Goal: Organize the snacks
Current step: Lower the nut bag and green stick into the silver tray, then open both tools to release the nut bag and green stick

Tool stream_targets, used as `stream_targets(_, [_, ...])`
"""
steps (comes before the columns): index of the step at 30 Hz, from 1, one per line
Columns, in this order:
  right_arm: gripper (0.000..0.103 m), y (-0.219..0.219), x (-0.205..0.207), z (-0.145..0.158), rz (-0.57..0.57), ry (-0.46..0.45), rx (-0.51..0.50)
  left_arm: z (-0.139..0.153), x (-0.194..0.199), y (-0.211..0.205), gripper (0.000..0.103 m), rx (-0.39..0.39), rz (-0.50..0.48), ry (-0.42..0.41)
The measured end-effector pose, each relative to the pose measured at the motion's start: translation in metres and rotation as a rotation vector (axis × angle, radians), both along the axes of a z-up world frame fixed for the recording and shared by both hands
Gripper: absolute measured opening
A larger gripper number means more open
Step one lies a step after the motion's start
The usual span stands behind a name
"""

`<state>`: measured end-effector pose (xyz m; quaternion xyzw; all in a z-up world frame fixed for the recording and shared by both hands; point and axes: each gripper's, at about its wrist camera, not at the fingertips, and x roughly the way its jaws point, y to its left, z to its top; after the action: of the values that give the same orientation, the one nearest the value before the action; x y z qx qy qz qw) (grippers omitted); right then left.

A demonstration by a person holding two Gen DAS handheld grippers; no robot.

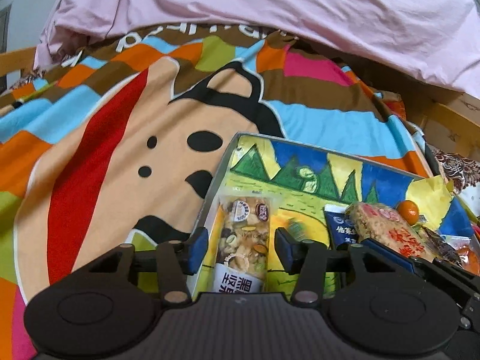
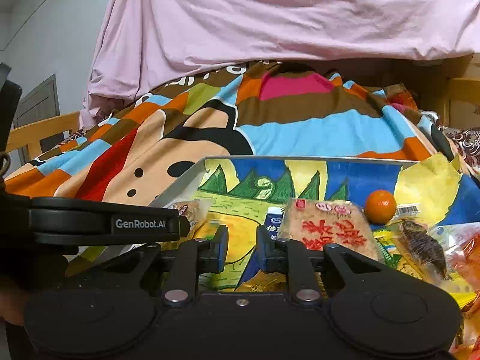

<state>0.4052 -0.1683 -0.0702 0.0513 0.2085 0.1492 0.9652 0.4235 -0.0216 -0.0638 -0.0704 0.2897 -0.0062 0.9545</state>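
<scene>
Our left gripper (image 1: 241, 246) stands with jaws released astride the nut bar (image 1: 243, 240) lying low-centre in the painted tray (image 1: 222, 162), so one snack looks placed. Our right gripper's (image 2: 241, 247) jaws stand narrowly parted, apparently empty; only its view shows the packets (image 2: 420, 249) crowding lower right.
</scene>
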Motion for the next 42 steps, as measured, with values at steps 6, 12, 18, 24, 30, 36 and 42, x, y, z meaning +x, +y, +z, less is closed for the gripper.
stream_targets(6, [0.035, -0.004, -0.005, 0.007, -0.022, -0.028, 0.002, 0.007, -0.006, 0.005, 0.061, -0.03, 0.002, -0.022])
stream_targets(12, [0.043, -0.009, -0.009, 0.014, -0.052, -0.052, -0.001, 0.017, -0.016, 0.008, 0.078, -0.032, 0.016, -0.076])
stream_targets(18, [0.062, -0.016, -0.014, 0.023, -0.077, -0.05, 0.009, 0.027, -0.024, 0.014, 0.086, -0.052, 0.043, -0.095])
stream_targets(24, [0.077, -0.028, -0.024, 0.043, -0.111, -0.048, 0.034, 0.044, -0.039, 0.015, 0.102, -0.063, 0.058, -0.117])
stream_targets(30, [0.098, -0.049, -0.041, 0.073, -0.122, -0.085, 0.059, 0.067, -0.055, 0.017, 0.102, -0.099, 0.104, -0.119])
stream_targets(36, [0.102, -0.069, -0.057, 0.097, -0.14, -0.098, 0.066, 0.09, -0.075, 0.015, 0.102, -0.115, 0.098, -0.146])
stream_targets(42, [0.102, -0.081, -0.079, 0.116, -0.125, -0.123, 0.086, 0.105, -0.097, 0.005, 0.103, -0.091, 0.085, -0.166])
